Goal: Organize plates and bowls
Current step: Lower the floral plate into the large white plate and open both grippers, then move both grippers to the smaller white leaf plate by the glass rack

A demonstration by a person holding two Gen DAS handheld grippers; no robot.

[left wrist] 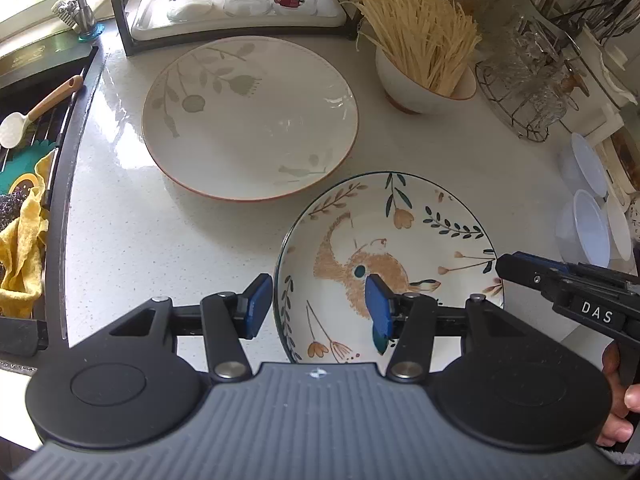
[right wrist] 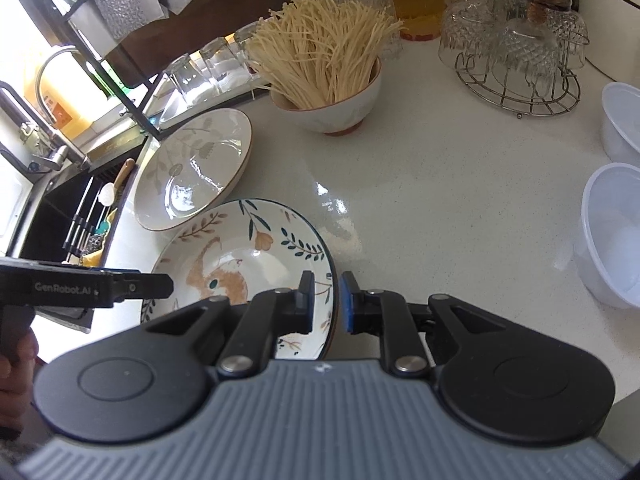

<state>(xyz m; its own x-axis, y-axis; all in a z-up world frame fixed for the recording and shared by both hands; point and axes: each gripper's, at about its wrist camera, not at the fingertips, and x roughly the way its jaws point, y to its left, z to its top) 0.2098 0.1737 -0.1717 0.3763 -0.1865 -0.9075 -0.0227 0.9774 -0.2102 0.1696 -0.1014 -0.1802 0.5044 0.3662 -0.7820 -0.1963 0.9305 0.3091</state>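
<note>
The right gripper has "DAS" on its side in the left wrist view, and the left gripper has "GenRobot.AI" on its side in the right wrist view. Both point steeply down at the white counter. The rabbit plate lies flat at 6 o'clock. Its rim runs through the narrow gap in the right jaws; I cannot tell if the pads press it. The left jaws are wide apart over its other edge, holding nothing. The leaf plate sits at 11 o'clock.
</note>
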